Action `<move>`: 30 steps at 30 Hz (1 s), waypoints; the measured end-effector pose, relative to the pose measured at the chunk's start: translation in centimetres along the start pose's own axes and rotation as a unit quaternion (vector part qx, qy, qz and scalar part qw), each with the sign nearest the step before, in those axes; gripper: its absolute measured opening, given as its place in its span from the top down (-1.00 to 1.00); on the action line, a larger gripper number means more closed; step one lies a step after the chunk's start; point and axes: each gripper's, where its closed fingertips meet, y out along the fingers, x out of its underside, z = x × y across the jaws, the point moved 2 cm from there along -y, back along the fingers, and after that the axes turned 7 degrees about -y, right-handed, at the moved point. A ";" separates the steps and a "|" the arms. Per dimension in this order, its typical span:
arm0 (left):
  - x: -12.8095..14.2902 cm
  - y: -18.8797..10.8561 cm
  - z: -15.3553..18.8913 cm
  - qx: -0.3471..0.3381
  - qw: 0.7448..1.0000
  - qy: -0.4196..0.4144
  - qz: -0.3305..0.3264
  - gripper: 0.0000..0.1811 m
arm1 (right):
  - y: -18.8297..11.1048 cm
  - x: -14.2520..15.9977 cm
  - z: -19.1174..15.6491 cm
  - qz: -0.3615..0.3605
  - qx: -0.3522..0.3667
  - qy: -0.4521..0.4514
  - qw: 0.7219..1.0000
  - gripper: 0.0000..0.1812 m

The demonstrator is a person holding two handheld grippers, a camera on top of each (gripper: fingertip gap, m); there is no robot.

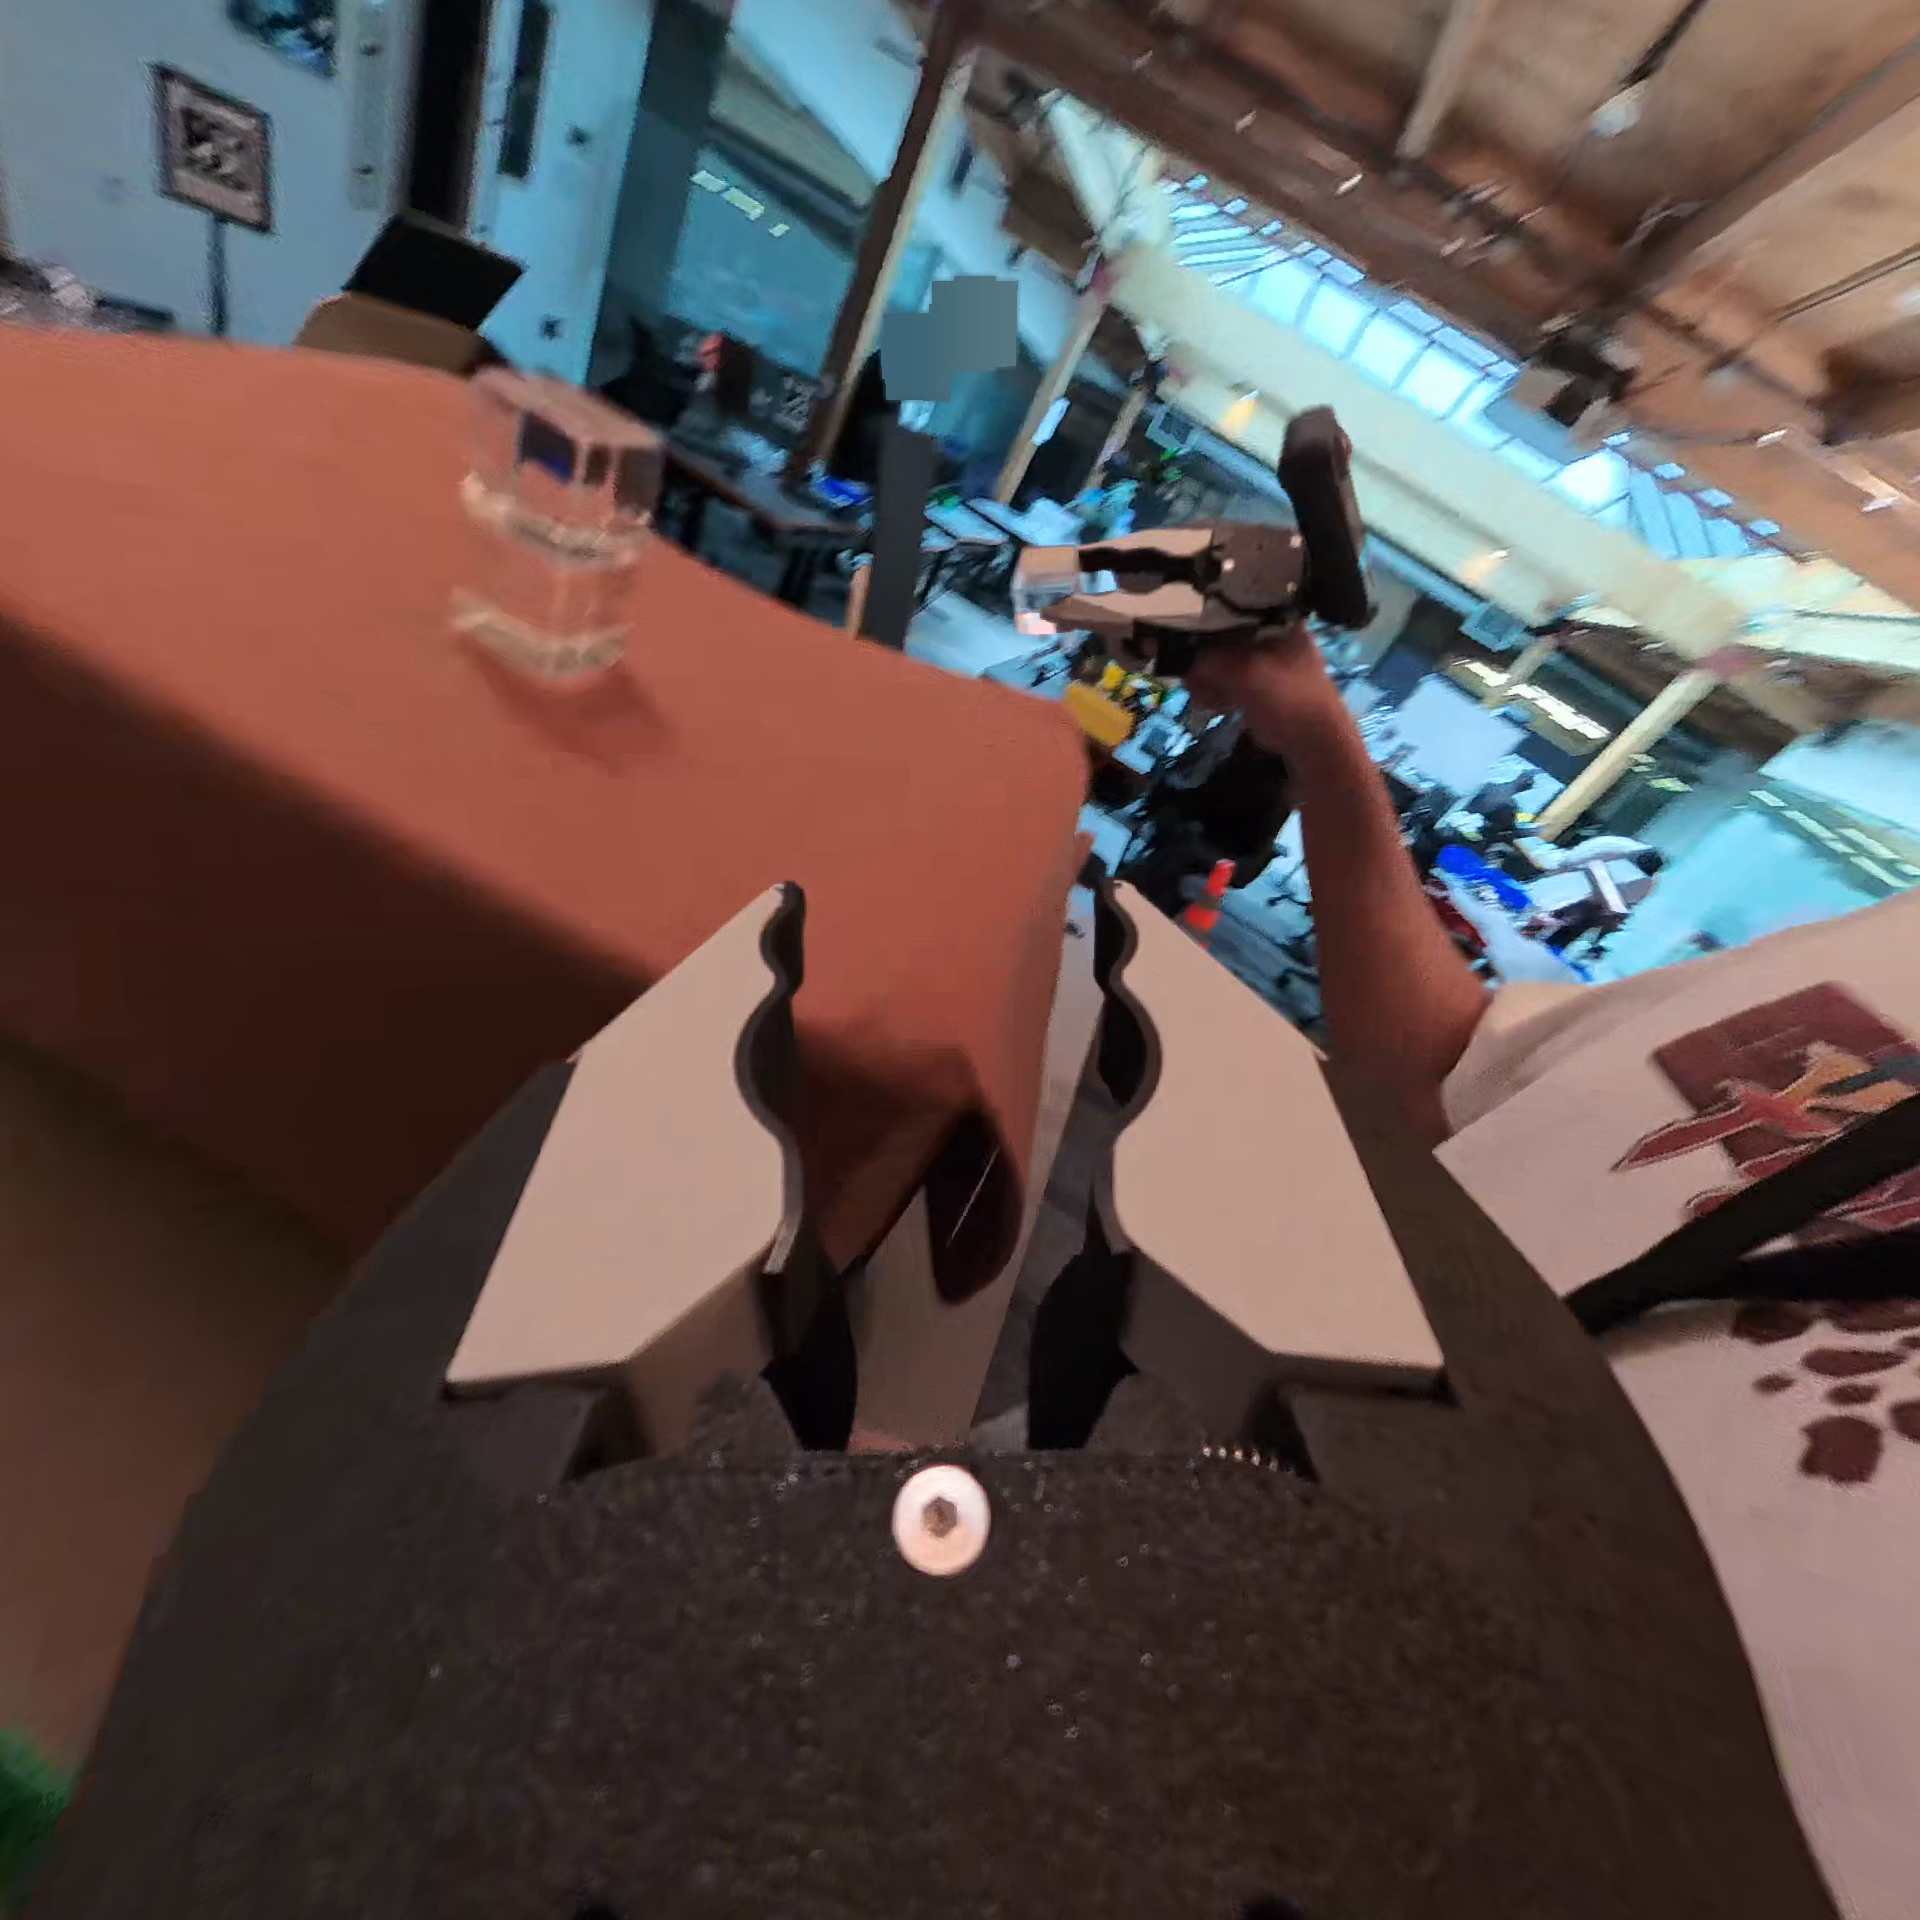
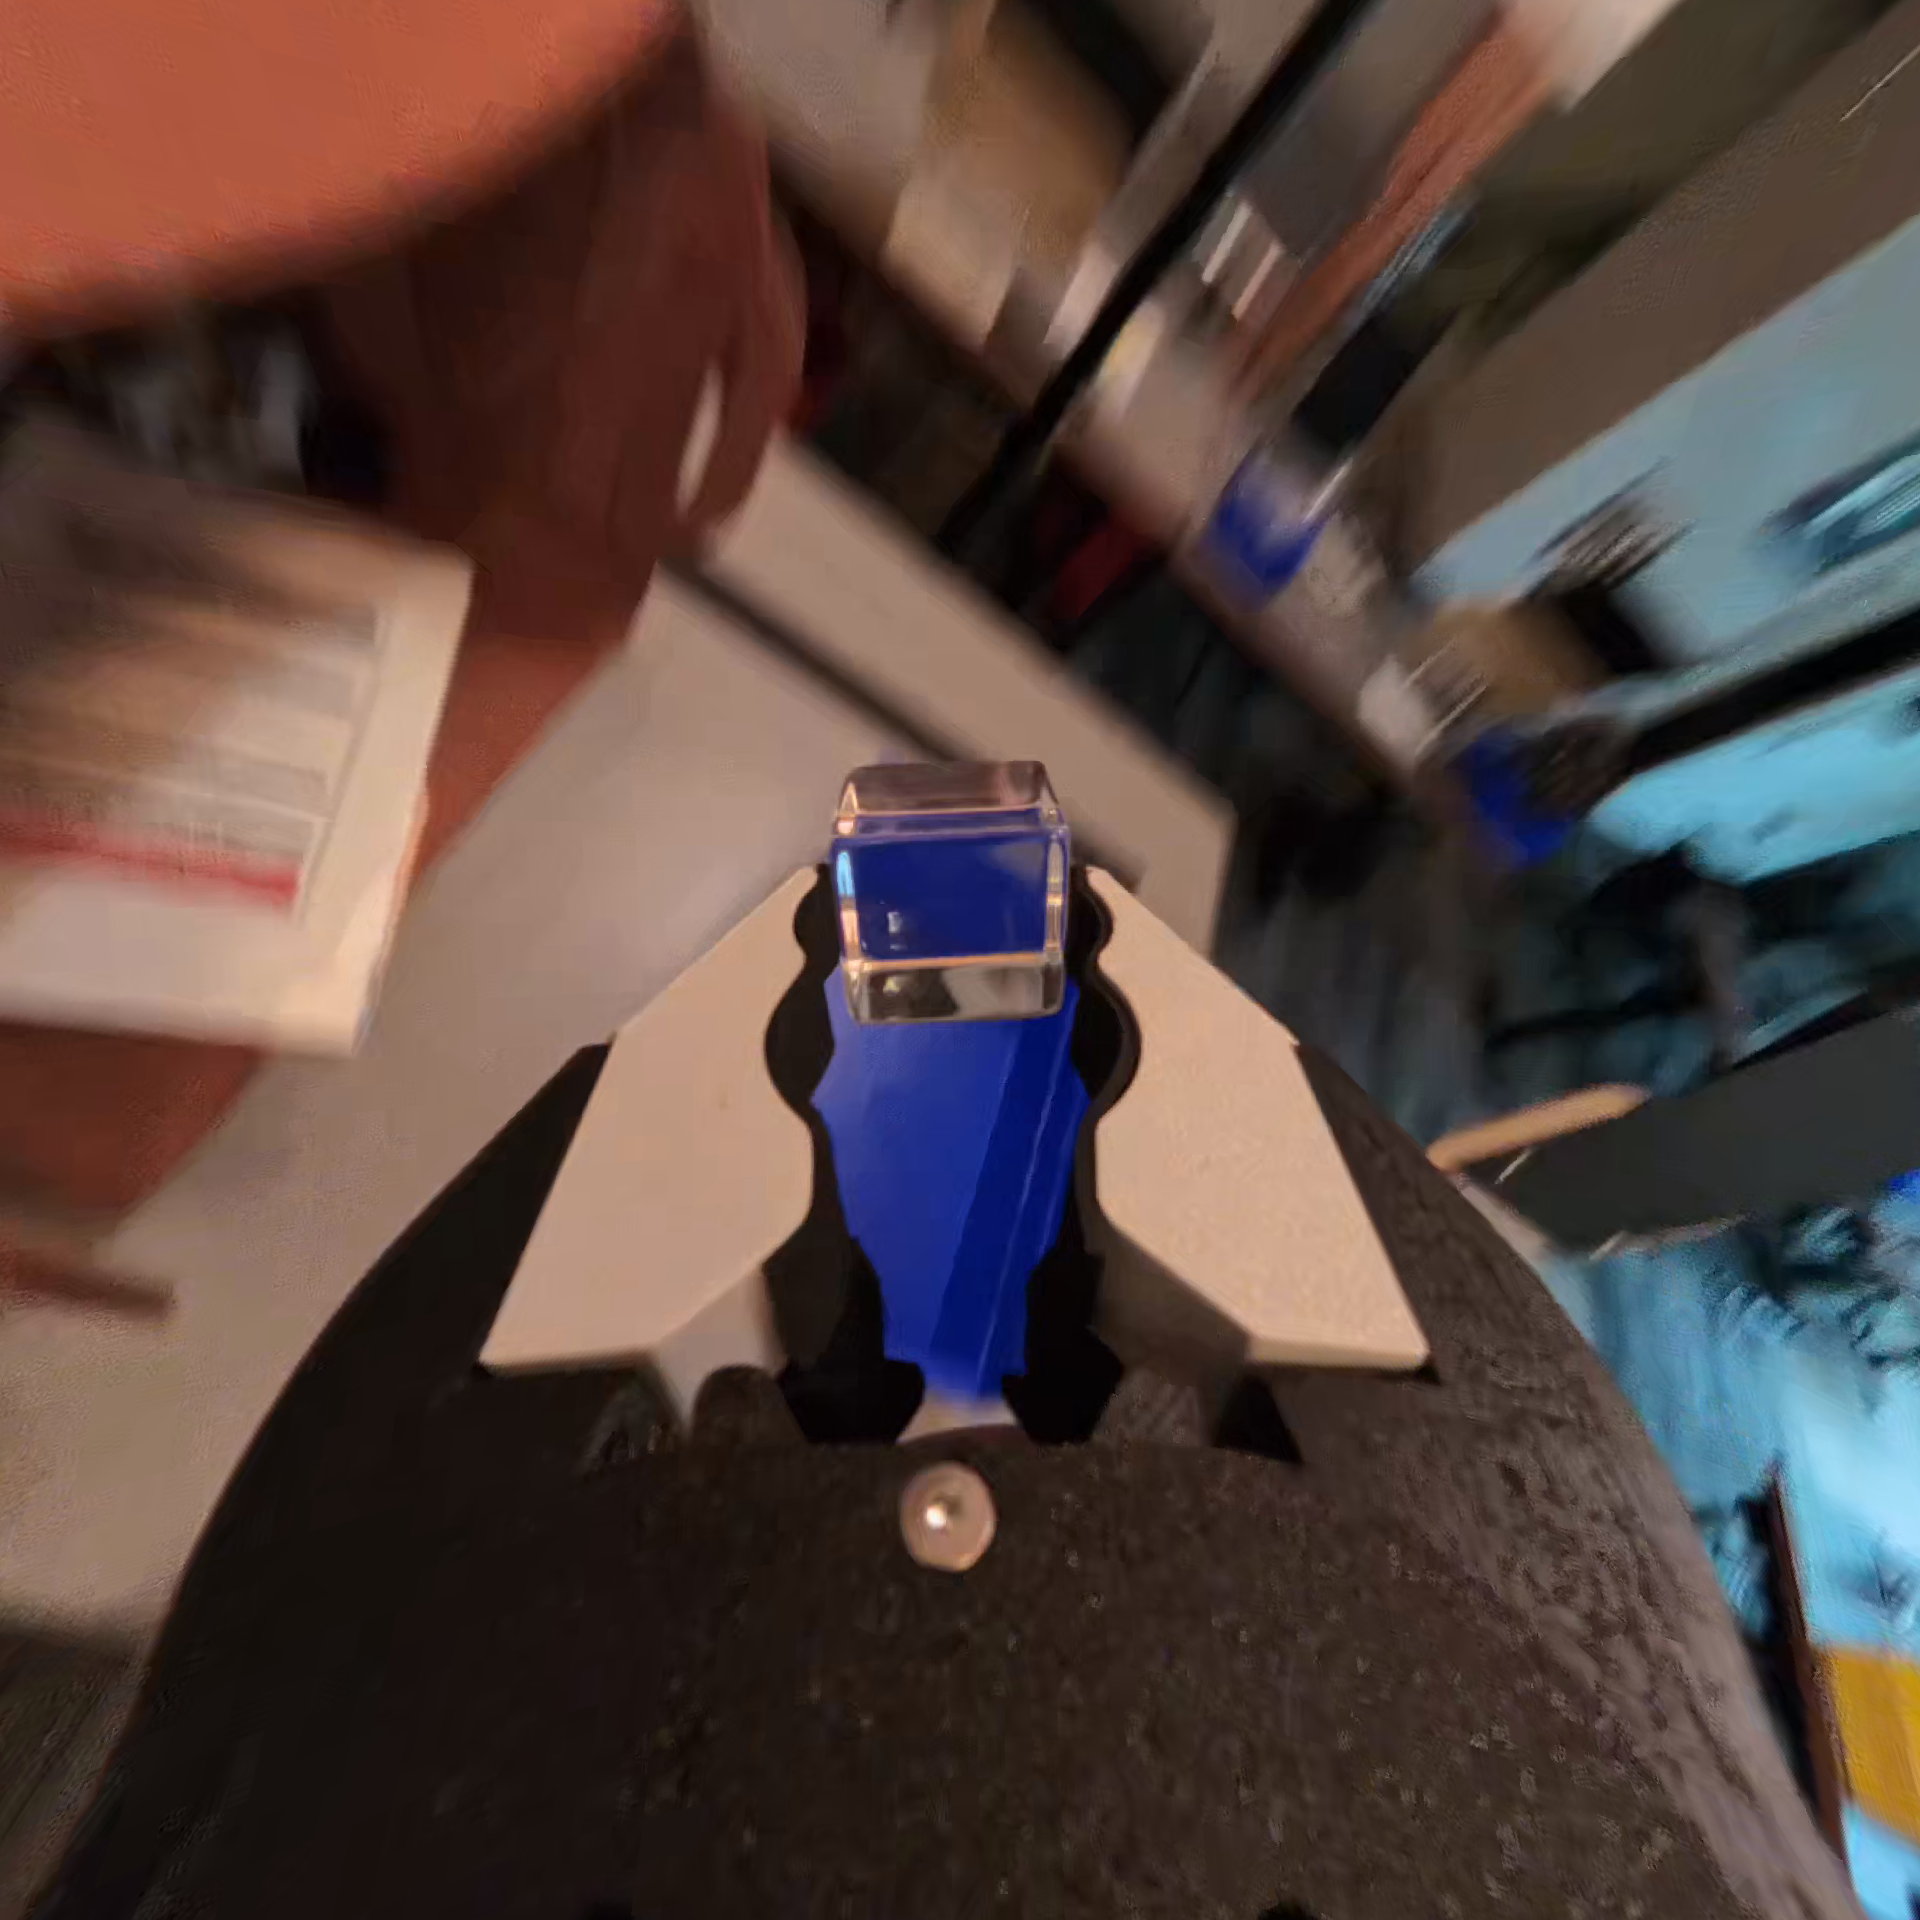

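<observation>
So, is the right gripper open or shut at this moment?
Shut on a clear cube: the right gripper's fingertips press both its sides, and it is held in the air.

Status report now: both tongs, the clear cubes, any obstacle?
Left tongs open, empty. Right tongs shut on clear cube, in the air. Cube stack on orange table. No obstacle seen.

- Ahead of you stands a table under a rust-orange cloth, its corner hanging in folds.
- Beyond it you look into a large workshop hall crowded with desks and clutter.
- Wooden beams cross the ceiling above you, beside a bright skylight.
- A framed picture hangs on the white wall to your left.
</observation>
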 end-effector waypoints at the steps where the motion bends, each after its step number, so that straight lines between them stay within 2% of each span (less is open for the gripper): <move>1: 0.9 -0.8 -0.7 -0.021 1.000 -0.003 -0.005 0.37 | 2.3 3.7 -0.2 -0.061 -0.058 0.013 0.996 0.54; 4: 2.3 -2.4 -2.0 -0.059 0.998 -0.028 0.011 0.37 | 8.2 13.3 -2.7 -0.200 -0.193 0.032 0.960 0.54; 6: 2.3 -2.8 -1.9 -0.061 0.997 -0.043 0.027 0.37 | 10.7 18.7 -5.2 -0.285 -0.265 0.041 0.920 0.54; 9: 1.9 -3.3 -1.5 -0.072 0.995 -0.043 0.047 0.37 | 12.7 23.5 -7.9 -0.367 -0.315 0.023 0.875 0.53; 15: 2.5 -3.6 -1.1 -0.104 0.994 -0.023 0.031 0.37 | 15.0 25.4 -12.3 -0.378 -0.382 0.039 0.842 0.53; 20: 3.1 -3.7 -1.1 -0.112 0.993 -0.026 0.026 0.37 | 14.8 24.9 -12.9 -0.363 -0.396 0.069 0.841 0.52; 21: 3.2 -3.7 -1.1 -0.113 0.993 -0.023 0.024 0.37 | 14.4 25.0 -12.5 -0.370 -0.393 0.076 0.838 0.40; 22: 3.2 -3.7 -1.2 -0.117 0.993 -0.020 0.021 0.37 | 14.0 24.7 -11.8 -0.374 -0.383 0.088 0.840 0.28; 23: 3.4 -3.8 -1.3 -0.123 0.992 -0.016 0.016 0.37 | 13.6 23.8 -10.7 -0.366 -0.365 0.100 0.850 0.26; 25: 3.5 -4.0 -1.1 -0.131 0.991 -0.005 0.008 0.37 | 12.8 20.1 -7.8 -0.306 -0.305 0.117 0.894 0.27; 26: 3.6 -4.1 -0.9 -0.132 0.991 0.002 0.005 0.37 | 12.3 16.7 -6.4 -0.247 -0.281 0.125 0.919 0.27; 28: 3.7 -4.3 -0.4 -0.127 0.992 0.017 0.000 0.37 | 10.6 7.1 -4.9 -0.067 -0.269 0.144 0.950 0.27; 29: 3.8 -4.3 -0.2 -0.123 0.992 0.023 -0.002 0.37 | 9.2 1.6 -4.9 0.034 -0.289 0.151 0.945 0.28; 30: 3.9 -4.2 0.1 -0.118 0.993 0.029 -0.005 0.37 | 7.5 -3.7 -5.2 0.126 -0.314 0.152 0.928 0.32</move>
